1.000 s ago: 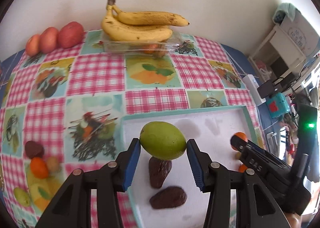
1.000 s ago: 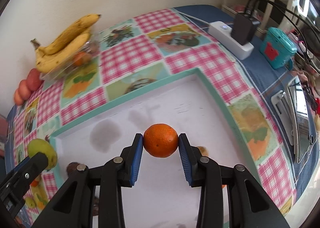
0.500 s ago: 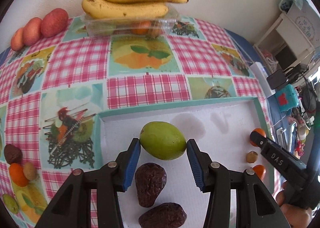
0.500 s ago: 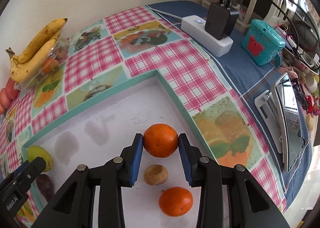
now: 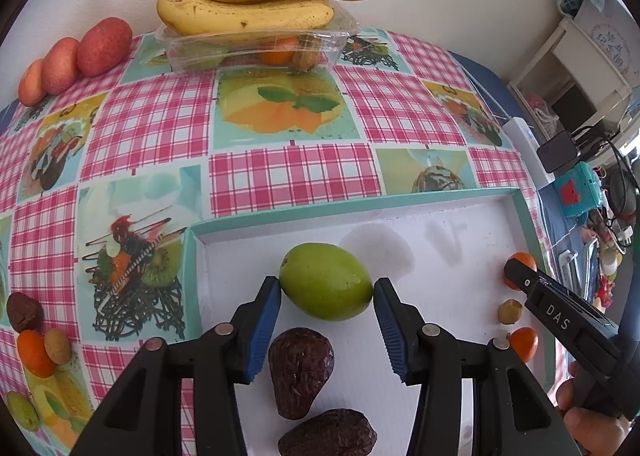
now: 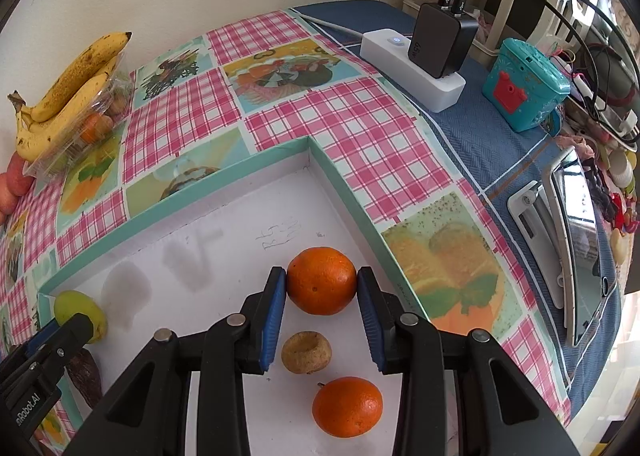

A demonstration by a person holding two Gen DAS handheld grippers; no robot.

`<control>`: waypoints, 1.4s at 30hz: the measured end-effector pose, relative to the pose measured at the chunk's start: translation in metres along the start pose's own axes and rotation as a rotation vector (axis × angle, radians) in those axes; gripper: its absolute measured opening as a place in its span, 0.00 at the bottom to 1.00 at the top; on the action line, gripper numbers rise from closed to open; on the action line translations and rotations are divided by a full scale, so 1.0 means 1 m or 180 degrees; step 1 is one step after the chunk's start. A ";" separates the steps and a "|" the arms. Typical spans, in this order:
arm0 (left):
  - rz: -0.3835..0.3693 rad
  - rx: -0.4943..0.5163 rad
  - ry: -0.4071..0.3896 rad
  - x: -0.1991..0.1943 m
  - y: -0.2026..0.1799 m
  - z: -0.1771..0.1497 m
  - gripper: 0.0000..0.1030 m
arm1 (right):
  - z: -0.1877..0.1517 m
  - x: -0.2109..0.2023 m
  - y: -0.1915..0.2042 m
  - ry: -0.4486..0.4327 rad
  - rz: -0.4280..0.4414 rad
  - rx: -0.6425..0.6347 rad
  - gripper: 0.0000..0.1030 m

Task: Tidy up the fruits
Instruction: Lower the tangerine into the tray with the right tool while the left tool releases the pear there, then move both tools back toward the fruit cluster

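Left wrist view: the left gripper [image 5: 326, 292] holds a green fruit [image 5: 325, 287] between its blue pads, one pad touching each end. The fruit is smooth, oval and yellow-green, with a small stem dimple at its upper left. It sits over the white floor of the tray [image 5: 192, 256], a shallow box with a teal rim, near the tray's back left corner. Just below it lie two dark brown, wrinkled fruits [image 5: 301, 370], one behind the other. At the tray's right side the right gripper [image 5: 516, 274] grips an orange, mostly hidden by its finger; a small tan fruit [image 5: 510, 311] and a second orange [image 5: 524, 343] lie just beside it. On the checked tablecloth [image 5: 292, 174] behind, bananas [image 5: 248, 4] rest on a clear plastic box [image 5: 256, 46] of mixed fruit, with three red fruits [image 5: 76, 56] to the left. More small fruits lie at the left edge of the desk.

Right wrist view: the right gripper [image 6: 322, 288] is clamped on a round orange [image 6: 321, 280], bright and finely dimpled, both pads touching it. It is over the tray floor near the right wall. Below it lie the tan fruit [image 6: 306, 352], with a hollow top, and the second orange [image 6: 347, 406] with a short stem. The green fruit [image 6: 78, 312] shows at far left, partly behind the left gripper's finger.
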State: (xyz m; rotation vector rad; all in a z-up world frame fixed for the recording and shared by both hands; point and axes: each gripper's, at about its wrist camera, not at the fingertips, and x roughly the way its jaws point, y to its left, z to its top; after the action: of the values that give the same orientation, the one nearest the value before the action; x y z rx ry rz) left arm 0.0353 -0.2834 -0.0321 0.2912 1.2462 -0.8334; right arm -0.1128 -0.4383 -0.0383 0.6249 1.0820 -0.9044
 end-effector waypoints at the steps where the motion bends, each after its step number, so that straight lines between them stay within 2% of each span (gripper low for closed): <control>1: -0.0002 0.0001 0.0010 0.000 0.000 0.000 0.50 | 0.000 0.000 0.001 -0.0001 -0.0010 -0.0012 0.37; 8: 0.0010 0.0032 -0.0024 -0.008 -0.001 0.000 0.50 | 0.001 -0.004 0.000 0.0004 -0.0017 -0.0030 0.39; 10: 0.0010 0.0031 -0.0035 -0.012 0.000 -0.001 0.50 | 0.001 -0.005 0.002 0.0016 -0.0019 -0.0070 0.47; 14: 0.0016 -0.0002 -0.0077 -0.022 0.004 -0.001 0.50 | -0.001 -0.009 0.003 0.0031 0.0022 -0.0079 0.51; 16: 0.0019 -0.0018 -0.0108 -0.028 0.006 -0.002 0.51 | -0.001 -0.013 0.005 0.0006 -0.0021 -0.0100 0.62; 18: 0.0046 -0.0046 -0.0157 -0.036 0.009 -0.003 0.54 | -0.002 -0.018 0.004 -0.0012 -0.0008 -0.0095 0.64; 20: 0.0122 -0.0096 -0.0207 -0.044 0.013 -0.004 0.59 | -0.004 -0.022 0.005 -0.0023 0.0006 -0.0100 0.71; 22: 0.0281 -0.0152 -0.0247 -0.049 0.019 -0.006 0.68 | -0.007 -0.027 0.008 -0.0041 0.0006 -0.0133 0.75; 25: 0.0542 -0.0213 -0.0280 -0.054 0.031 -0.011 0.73 | -0.014 -0.033 0.015 -0.0050 0.0015 -0.0212 0.77; 26: 0.0625 -0.0247 -0.0283 -0.056 0.037 -0.013 0.75 | -0.017 -0.035 0.018 -0.0051 0.0030 -0.0239 0.79; 27: 0.0702 -0.0291 -0.0299 -0.058 0.043 -0.016 0.79 | -0.019 -0.037 0.021 -0.0057 0.0055 -0.0262 0.88; 28: 0.0776 -0.0331 -0.0311 -0.060 0.049 -0.018 0.85 | -0.021 -0.038 0.025 -0.0066 0.0086 -0.0277 0.92; 31: 0.0985 -0.0427 -0.0380 -0.069 0.066 -0.025 0.98 | -0.026 -0.044 0.036 -0.0061 0.0247 -0.0271 0.92; 34: 0.1166 -0.0533 -0.0459 -0.080 0.085 -0.033 0.99 | -0.032 -0.049 0.051 -0.0071 0.0480 -0.0290 0.92; 37: 0.1364 -0.0635 -0.0524 -0.091 0.103 -0.040 1.00 | -0.041 -0.054 0.070 -0.0089 0.0563 -0.0422 0.92; 40: 0.1809 -0.0766 -0.0595 -0.106 0.124 -0.049 1.00 | -0.049 -0.060 0.088 -0.0171 0.0593 -0.0574 0.92; 42: 0.2016 -0.0841 -0.0645 -0.115 0.134 -0.054 1.00 | -0.054 -0.065 0.099 -0.0233 0.0642 -0.0667 0.92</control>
State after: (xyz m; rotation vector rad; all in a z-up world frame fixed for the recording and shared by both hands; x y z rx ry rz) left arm 0.0804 -0.1134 0.0242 0.3509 0.9734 -0.1459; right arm -0.0651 -0.3244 0.0034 0.5122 1.0124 -0.6255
